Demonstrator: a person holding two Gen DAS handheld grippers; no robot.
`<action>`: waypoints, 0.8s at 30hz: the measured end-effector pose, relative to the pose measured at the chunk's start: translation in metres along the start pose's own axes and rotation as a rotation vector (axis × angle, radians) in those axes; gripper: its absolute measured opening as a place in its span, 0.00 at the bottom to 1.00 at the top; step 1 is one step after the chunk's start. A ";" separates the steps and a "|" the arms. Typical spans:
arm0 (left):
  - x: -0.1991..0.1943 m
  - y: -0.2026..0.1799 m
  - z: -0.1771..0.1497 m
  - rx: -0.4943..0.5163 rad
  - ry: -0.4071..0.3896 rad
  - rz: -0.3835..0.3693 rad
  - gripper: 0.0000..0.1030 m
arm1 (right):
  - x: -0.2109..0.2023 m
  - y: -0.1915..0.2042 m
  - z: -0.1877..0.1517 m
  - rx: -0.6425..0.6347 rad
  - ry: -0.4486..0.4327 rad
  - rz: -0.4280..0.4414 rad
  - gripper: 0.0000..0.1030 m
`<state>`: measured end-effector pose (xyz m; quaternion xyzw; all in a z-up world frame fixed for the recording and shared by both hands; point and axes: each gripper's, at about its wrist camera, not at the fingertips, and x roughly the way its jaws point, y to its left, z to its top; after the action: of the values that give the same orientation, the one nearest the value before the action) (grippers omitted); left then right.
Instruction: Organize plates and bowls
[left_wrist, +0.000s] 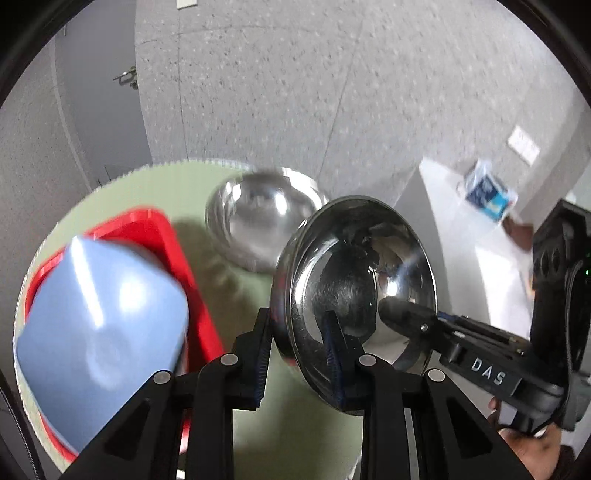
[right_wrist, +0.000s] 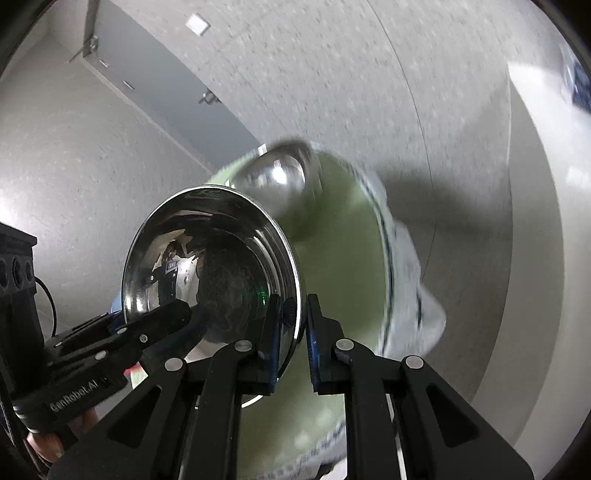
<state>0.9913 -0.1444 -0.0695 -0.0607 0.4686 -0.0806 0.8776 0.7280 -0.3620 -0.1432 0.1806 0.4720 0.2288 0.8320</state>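
Tablecloth (left_wrist: 207, 192), pale green, carries a red bin (left_wrist: 173, 240) at its left edge (a blue plate (left_wrist: 99, 317) tilted over it). I see a steel bowl (left_wrist: 258, 218) near the far edge. My left gripper (left_wrist: 299, 350) and right gripper (right_wrist: 293, 332) both pinch the rim of a smaller steel bowl (left_wrist: 354, 273), held tilted above the cloth.
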 end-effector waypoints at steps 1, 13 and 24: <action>0.002 0.004 0.007 -0.008 -0.005 -0.001 0.23 | 0.002 0.004 0.012 -0.014 -0.010 -0.005 0.12; 0.069 0.040 0.064 -0.085 0.071 -0.012 0.22 | 0.051 0.029 0.092 -0.089 0.000 -0.111 0.15; 0.126 0.054 0.086 -0.130 0.163 -0.016 0.23 | 0.077 0.033 0.102 -0.164 0.013 -0.240 0.16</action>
<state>1.1368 -0.1137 -0.1345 -0.1144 0.5420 -0.0617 0.8302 0.8441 -0.3006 -0.1297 0.0528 0.4756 0.1666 0.8621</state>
